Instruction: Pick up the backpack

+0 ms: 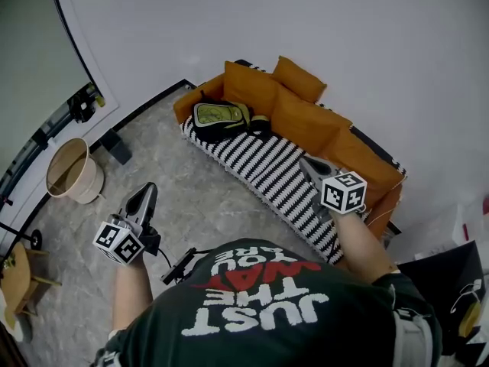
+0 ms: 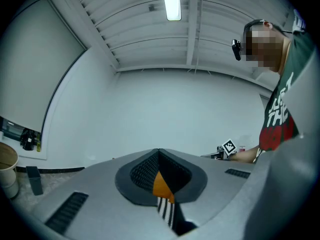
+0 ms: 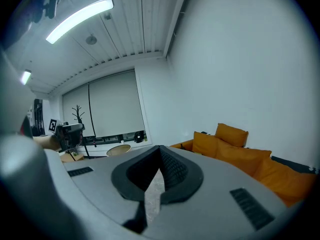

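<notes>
- You are holding the left claw [image 1: 145,192] and the right claw [image 1: 307,164] pinched together at the tips, with nothing between them. Both are hanging well apart from the backpack [image 1: 220,118].
- The backpack is lying at the far end of the sofa [image 1: 267,167], on the striped cover, and it is resting against the orange cushions [image 1: 306,121].
- Judging by that gap, you are only approaching. While closing in, be spreading one claw wide before it reaches the bag. Be aiming for a strap or top handle rather than the soft body, which is likely to be sagging under a pinch.
- The bag is showing a black shell with an olive-green front panel, and it is looking soft and slumped. From here its handle is not showing clearly.
</notes>
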`<state>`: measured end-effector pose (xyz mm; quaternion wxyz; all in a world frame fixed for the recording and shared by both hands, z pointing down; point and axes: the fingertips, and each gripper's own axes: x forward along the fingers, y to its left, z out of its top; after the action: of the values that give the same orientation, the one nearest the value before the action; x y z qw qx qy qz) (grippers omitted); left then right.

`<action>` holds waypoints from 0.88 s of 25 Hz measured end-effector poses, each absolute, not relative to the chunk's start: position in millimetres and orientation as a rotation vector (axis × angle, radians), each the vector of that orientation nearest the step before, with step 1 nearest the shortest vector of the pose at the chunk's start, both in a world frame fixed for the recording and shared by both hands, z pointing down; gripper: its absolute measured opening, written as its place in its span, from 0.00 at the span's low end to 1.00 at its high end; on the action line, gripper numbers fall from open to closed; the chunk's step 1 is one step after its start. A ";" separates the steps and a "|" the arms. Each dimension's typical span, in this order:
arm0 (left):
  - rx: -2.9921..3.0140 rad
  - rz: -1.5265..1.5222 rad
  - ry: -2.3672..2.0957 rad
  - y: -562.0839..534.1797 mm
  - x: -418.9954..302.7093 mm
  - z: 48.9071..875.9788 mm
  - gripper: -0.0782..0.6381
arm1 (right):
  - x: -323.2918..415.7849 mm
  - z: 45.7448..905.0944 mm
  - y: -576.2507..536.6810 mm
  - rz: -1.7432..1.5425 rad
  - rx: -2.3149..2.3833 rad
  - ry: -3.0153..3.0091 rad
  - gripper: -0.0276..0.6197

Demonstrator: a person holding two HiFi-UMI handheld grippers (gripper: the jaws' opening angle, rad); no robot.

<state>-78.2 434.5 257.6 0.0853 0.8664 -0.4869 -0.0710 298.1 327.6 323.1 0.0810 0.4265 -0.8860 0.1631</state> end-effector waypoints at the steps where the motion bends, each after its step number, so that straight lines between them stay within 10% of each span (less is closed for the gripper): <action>1: 2.584 -0.210 -1.453 433.2 -74.8 256.6 0.12 | 300.4 322.3 326.4 0.488 1.269 -2.654 0.09; 22: 2.544 -0.150 -1.471 395.9 -10.4 270.0 0.13 | 340.0 344.7 288.6 0.515 1.126 -2.681 0.09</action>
<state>-10.4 395.9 270.0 0.0996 0.8603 -0.4973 -0.0506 340.0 288.6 344.7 0.0941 0.3794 -0.9039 0.1736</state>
